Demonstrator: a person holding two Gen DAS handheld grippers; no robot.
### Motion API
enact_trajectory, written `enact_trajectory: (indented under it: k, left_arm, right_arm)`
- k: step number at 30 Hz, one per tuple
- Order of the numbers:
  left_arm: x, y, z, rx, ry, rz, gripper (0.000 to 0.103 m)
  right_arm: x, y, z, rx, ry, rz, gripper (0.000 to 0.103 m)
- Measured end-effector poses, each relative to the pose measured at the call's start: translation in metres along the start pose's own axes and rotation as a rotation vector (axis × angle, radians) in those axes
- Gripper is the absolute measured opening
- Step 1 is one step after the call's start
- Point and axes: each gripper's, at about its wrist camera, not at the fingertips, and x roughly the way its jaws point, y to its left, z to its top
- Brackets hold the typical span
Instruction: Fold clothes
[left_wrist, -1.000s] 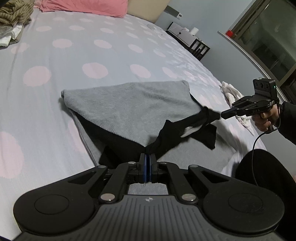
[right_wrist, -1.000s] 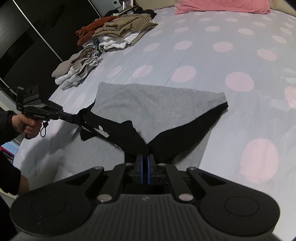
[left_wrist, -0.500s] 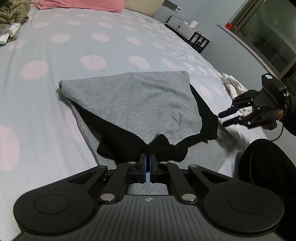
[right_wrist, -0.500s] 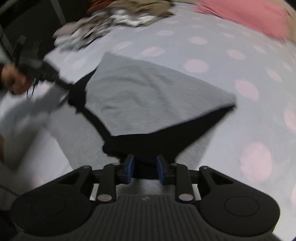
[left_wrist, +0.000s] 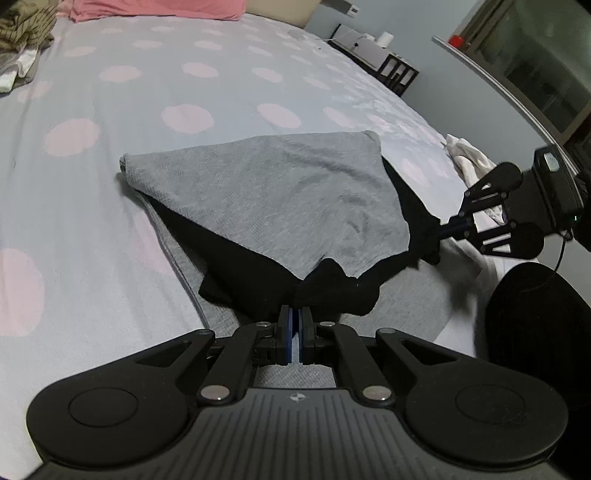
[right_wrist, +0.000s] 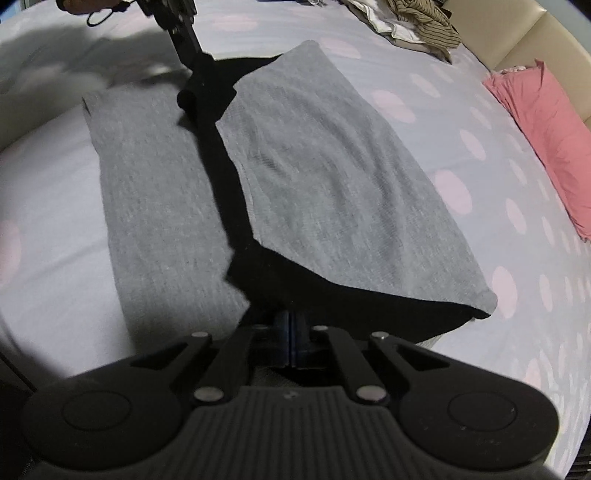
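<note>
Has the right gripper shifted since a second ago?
Yes. In the left wrist view the right gripper moved toward the white cloth at the bed edge, regripping the black garment.

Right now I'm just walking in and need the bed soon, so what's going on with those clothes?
A person is folding a grey and black garment on the polka-dot bed with two handheld grippers. The left gripper is shut on black fabric at the near edge, and the right gripper is shut on black fabric at another edge. The grey part lies partly folded over. More clothes wait in a pile further up the bed, near a pink pillow.
</note>
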Motion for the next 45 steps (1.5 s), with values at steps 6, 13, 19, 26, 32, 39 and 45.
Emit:
enact_trajectory:
  k: [6, 13, 19, 26, 32, 39, 45]
  left_arm:
    - [-0.009, -0.008, -0.002, 0.059, -0.007, -0.021, 0.001]
    - [-0.025, -0.016, -0.006, 0.123, -0.001, -0.048, 0.001]
    - [-0.024, -0.023, -0.021, 0.156, 0.068, -0.074, 0.001]
    - [-0.015, -0.031, -0.033, 0.155, 0.116, -0.112, 0.0]
    - [-0.005, -0.038, -0.044, 0.198, 0.196, -0.119, 0.0]
    - [-0.003, -0.03, -0.041, 0.07, 0.171, -0.093, 0.015]
    - [0.01, -0.008, -0.042, -0.218, 0.15, -0.081, 0.025]
  right_arm:
    - [-0.025, -0.009, -0.005, 0.043, -0.034, 0.015, 0.001]
    - [-0.047, -0.006, -0.008, 0.04, -0.045, 0.054, 0.001]
    - [-0.055, -0.002, -0.008, 0.029, -0.015, 0.153, 0.001]
    - [-0.054, -0.004, -0.009, 0.029, 0.049, 0.235, 0.001]
    - [-0.048, -0.014, -0.005, 0.009, 0.128, 0.291, 0.0]
    - [-0.029, -0.034, -0.006, 0.209, 0.166, 0.256, 0.012]
    - [-0.016, -0.062, -0.02, 0.688, 0.179, 0.272, 0.027]
